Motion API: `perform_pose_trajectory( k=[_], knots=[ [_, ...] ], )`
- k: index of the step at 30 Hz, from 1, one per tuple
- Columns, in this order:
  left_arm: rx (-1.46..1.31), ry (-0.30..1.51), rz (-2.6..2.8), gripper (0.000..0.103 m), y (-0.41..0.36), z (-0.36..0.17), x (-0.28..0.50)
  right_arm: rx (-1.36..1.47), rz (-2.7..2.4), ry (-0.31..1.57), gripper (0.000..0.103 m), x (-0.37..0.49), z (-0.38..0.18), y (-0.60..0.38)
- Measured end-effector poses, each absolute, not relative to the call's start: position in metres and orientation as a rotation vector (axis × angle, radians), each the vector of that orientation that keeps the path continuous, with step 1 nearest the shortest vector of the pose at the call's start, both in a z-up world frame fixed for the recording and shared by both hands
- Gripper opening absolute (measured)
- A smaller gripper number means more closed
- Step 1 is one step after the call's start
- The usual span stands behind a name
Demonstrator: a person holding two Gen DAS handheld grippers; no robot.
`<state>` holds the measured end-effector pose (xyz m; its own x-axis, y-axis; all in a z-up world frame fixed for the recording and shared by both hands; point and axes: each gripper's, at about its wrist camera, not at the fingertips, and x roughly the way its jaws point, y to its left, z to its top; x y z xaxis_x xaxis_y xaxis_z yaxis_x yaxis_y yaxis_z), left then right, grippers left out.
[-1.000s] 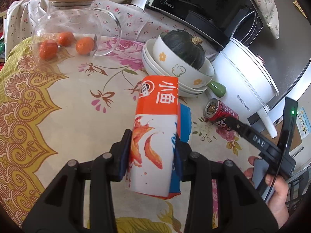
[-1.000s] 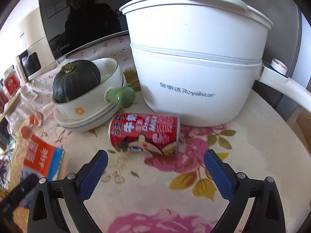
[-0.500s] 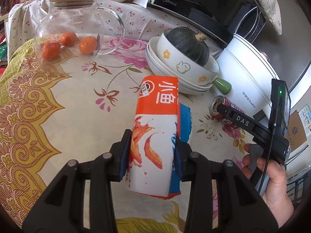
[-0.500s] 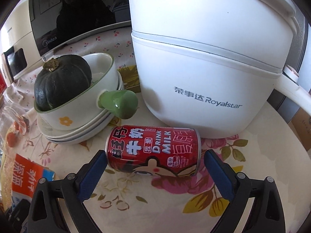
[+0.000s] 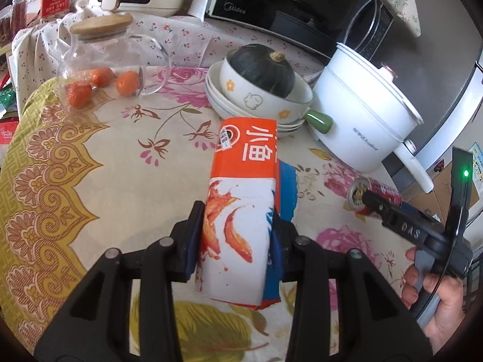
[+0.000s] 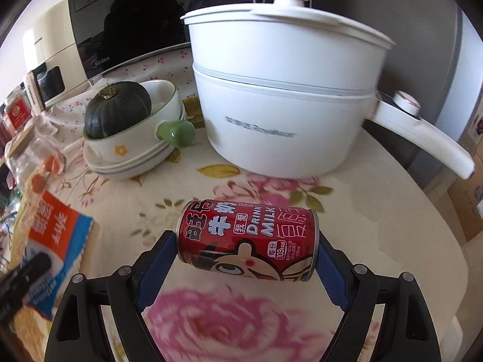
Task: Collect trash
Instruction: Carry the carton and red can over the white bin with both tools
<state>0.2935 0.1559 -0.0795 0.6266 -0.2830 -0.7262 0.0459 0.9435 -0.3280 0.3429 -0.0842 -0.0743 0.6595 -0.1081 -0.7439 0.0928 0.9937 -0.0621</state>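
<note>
Over table | left hand-held gripper (image 5: 237, 241) clamps snack bag (image 5: 241, 208) | right hand-held gripper (image 6: 246, 256) grips can (image 6: 247, 238) endwise

A floral-clothed table (image 5: 90, 163) carries stacked plates (image 5: 241, 111) and a white pot (image 6: 283, 114).

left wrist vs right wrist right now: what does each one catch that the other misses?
Left wrist only: the left gripper with its jaws shut on the orange snack packet, and the person's hand holding the right tool. Right wrist only: the right gripper, jaws clamped on both ends of the red milk can, with the label readable. Both: the can, the packet, the white electric pot, the squash in the bowl and the glass jar.
</note>
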Motion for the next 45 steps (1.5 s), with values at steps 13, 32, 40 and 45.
perform_pose_trajectory(
  k=[13, 32, 40, 45],
  knots=[
    [-0.228, 0.868, -0.261, 0.041, 0.103, -0.033, 0.219, -0.012, -0.140, 0.870, 0.088, 0.224, -0.045, -0.164],
    [-0.081, 0.869, -0.511, 0.041, -0.026, -0.025, 0.147, 0.110, -0.265, 0.955, 0.088, 0.074, -0.025, -0.318],
    [0.036, 0.897, -0.661, 0.041, -0.103, -0.041, 0.129, 0.264, -0.339, 1.000, 0.088, 0.054, -0.035, -0.380],
    [0.129, 0.924, -0.744, 0.041, -0.153, -0.057, 0.118, 0.334, -0.351, 1.016, 0.088, 0.048, -0.040, -0.396]
  ],
)
